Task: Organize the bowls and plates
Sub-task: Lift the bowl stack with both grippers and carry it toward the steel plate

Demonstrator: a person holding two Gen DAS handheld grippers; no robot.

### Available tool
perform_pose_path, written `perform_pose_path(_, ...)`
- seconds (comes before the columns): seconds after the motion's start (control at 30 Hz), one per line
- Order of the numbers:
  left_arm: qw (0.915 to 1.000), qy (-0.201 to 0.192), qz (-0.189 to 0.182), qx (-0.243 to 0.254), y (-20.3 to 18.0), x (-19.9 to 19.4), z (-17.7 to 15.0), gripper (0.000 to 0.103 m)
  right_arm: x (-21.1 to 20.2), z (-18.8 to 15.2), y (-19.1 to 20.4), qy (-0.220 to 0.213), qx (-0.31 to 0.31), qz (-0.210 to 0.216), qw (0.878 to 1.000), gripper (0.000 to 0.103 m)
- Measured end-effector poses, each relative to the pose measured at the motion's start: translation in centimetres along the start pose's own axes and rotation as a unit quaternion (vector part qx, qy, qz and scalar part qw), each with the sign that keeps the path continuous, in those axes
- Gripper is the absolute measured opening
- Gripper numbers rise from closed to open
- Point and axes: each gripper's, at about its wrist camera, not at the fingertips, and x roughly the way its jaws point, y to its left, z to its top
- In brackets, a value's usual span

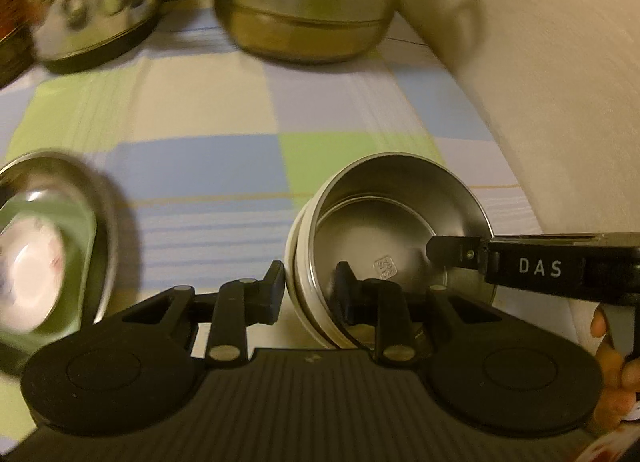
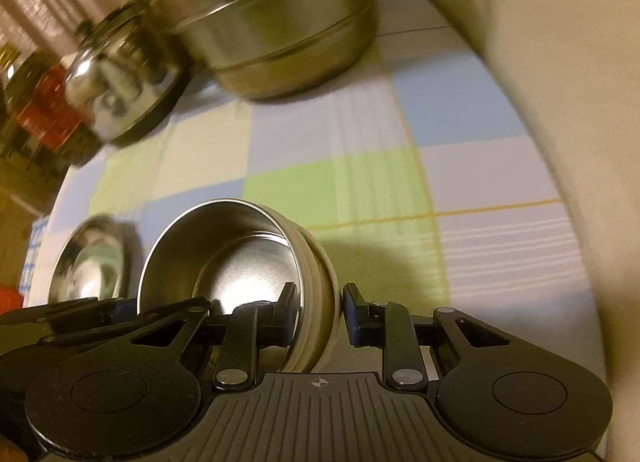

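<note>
Steel bowl (image 1: pixel 394 230) sits centre-near on the checked tablecloth (image 1: pixel 208 118), both grippers clamped on opposite rim walls: left gripper (image 1: pixel 308 290), right gripper (image 2: pixel 320 312). Steel plate (image 1: pixel 52 238) at left remains unstacked; organizing appears incomplete.

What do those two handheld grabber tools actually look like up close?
Both are matt black plastic. The left gripper and the right gripper each have a ribbed body, two round discs, jointed link bars with silver rivets and flat rectangular pads. The right one bears white letters DAS on its side. No cables or sleeves show.
</note>
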Motion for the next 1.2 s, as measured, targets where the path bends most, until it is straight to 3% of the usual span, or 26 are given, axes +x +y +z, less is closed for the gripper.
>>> perform_pose_path(0.4, 0.9958, -0.003, 0.041, -0.082, 5.5, -4.5, -5.9, 0.024, 0.8, -4.2, 6.8, 0.04, -0.085, 0.039, 0.995, 0.025)
perform_pose_path(0.6, 0.9921, -0.008, 0.056, -0.112, 7.5, -5.8, -7.3, 0.024, 1.3, -5.8, 9.2, 0.051, -0.116, 0.052, 0.991, 0.025)
perform_pose_path(1.2, 0.9906, -0.028, 0.053, -0.123, 8.9, -6.4, -8.5, 0.021, 1.7, -7.6, 11.0, 0.041, -0.104, 0.034, 0.993, 0.025)
